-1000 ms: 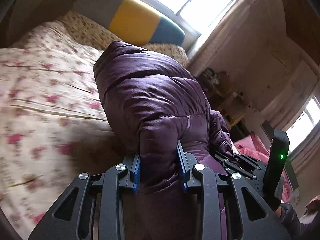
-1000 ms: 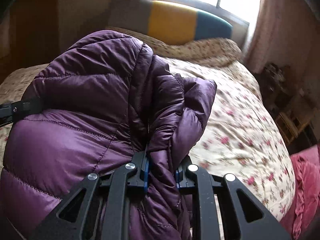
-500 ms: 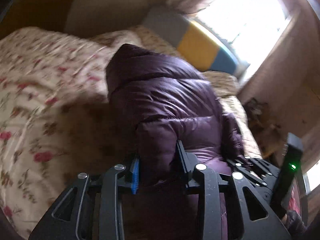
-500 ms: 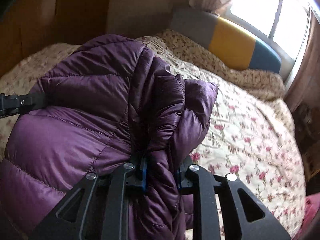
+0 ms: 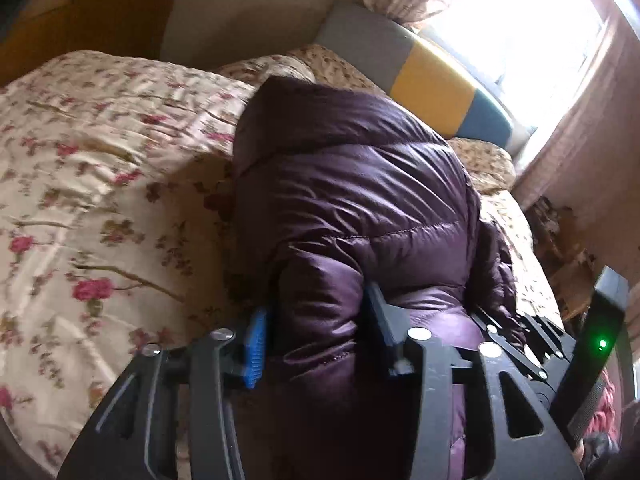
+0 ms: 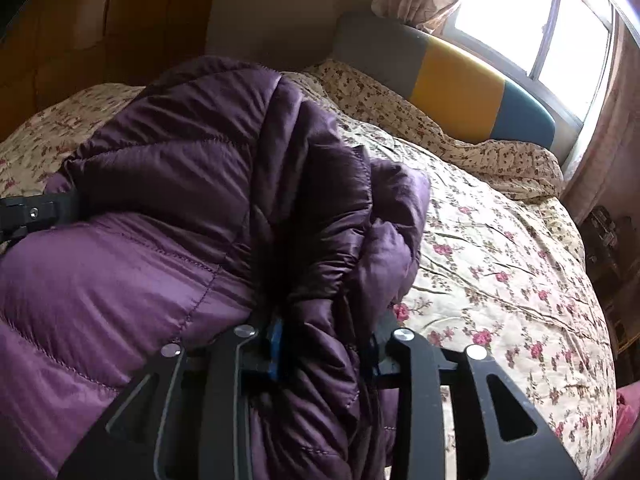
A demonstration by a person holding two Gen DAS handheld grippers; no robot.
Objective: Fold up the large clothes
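Ahead, the bed (image 6: 500, 264) is showing a broad stretch of bare floral bedspread (image 5: 100, 200) to the left of the purple down jacket (image 5: 352, 200) and to its right, running up to the grey, yellow and teal headboard (image 6: 452, 80) under the window (image 6: 560, 28). A brown wall is closing off the far left side, and a curtain (image 6: 608, 152) is hanging just past the bed's far right corner.

The jacket is sitting bundled in the middle of the bed, its bulk rising between the two claws. The left claw (image 5: 316, 340) is clamping a thick puffed fold of the jacket, its jaws held fairly wide by the padding, the blue pad (image 5: 254, 344) pressing the fabric. The right claw (image 6: 326, 344) is pinching a gathered, narrower bunch of jacket edge, jaws closer together.
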